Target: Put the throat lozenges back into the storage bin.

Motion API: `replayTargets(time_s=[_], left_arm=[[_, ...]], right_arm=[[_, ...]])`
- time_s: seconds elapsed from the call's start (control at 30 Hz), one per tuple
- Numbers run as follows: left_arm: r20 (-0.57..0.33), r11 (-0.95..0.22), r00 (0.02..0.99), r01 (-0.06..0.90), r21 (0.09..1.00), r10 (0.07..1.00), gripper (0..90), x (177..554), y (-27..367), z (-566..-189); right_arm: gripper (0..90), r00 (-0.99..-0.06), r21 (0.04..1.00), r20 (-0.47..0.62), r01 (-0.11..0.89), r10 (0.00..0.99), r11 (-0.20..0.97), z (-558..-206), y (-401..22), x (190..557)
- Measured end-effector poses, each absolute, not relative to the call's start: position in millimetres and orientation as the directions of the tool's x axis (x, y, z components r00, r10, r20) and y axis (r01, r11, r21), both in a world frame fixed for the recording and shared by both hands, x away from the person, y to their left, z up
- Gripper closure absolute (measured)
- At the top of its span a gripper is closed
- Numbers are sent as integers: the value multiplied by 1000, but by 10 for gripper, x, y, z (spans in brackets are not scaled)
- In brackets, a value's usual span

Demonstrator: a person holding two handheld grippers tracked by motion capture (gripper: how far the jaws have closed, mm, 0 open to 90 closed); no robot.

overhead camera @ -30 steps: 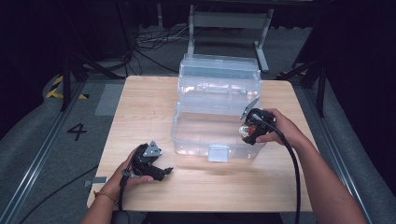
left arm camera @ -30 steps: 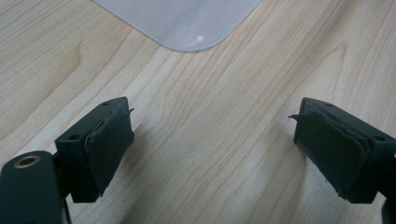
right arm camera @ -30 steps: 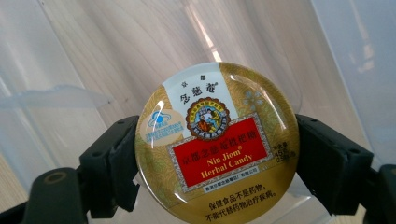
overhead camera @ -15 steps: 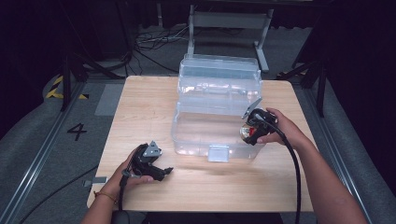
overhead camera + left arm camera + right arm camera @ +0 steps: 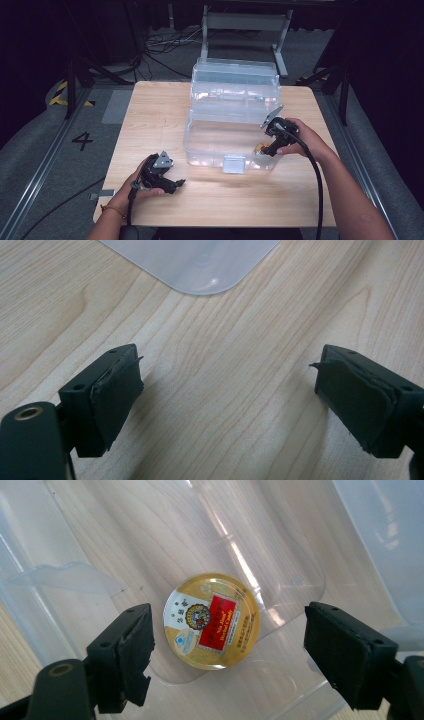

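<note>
A clear plastic box (image 5: 200, 150) stands on the wooden table with its lid (image 5: 235, 75) swung open at the back. A round gold tin (image 5: 211, 621) with a red label lies flat on the box floor near the front right corner (image 5: 261, 148). My right gripper (image 5: 231, 630) hangs open above the tin, jaws wide on either side and touching nothing; in the high view it (image 5: 270, 149) dips over the box's right rim. My left gripper (image 5: 176, 185) rests open on the table left of the box, with bare wood between its jaws (image 5: 227, 390).
A rounded corner of the box (image 5: 200, 265) lies just beyond the left gripper's jaws. The box has a latch tab (image 5: 233, 164) on its front wall. The table (image 5: 150, 115) drops off to a grey floor with cables and a metal stand behind.
</note>
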State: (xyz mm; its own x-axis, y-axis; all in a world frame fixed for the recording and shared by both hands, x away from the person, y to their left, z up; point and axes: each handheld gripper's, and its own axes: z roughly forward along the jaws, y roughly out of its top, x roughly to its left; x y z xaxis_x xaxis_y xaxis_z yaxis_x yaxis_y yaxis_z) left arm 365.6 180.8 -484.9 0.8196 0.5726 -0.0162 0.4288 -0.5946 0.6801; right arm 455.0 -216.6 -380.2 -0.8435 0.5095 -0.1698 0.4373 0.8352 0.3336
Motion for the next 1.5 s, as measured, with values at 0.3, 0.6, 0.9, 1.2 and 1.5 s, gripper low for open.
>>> replayTargets(time_s=[0.3, 0.6, 0.9, 1.2, 1.5], left_arm=[[-14, -599, 822, 426, 678, 569, 120, 3661, 1808, -4846], [-12, -606, 805, 455, 652, 593, 165, 3668, 1778, -4800], [-16, -582, 804, 444, 681, 595, 184, 3657, 1764, -4690], [15, -539, 796, 396, 744, 605, 200, 3620, 1741, -4440], [84, -537, 798, 320, 780, 597, 218, 3613, 1672, -4133]], right_arm=[[219, -836, 368, -175, 435, 521, 822, -3752, -2220, 4527], [244, -817, 443, -165, 438, 552, 782, -3693, -2302, 4499], [277, -788, 556, -107, 458, 606, 694, -3594, -2451, 4472], [281, -756, 647, -121, 431, 643, 628, -3378, -2645, 4436], [294, -739, 683, -166, 392, 653, 617, -3179, -2703, 4475]])
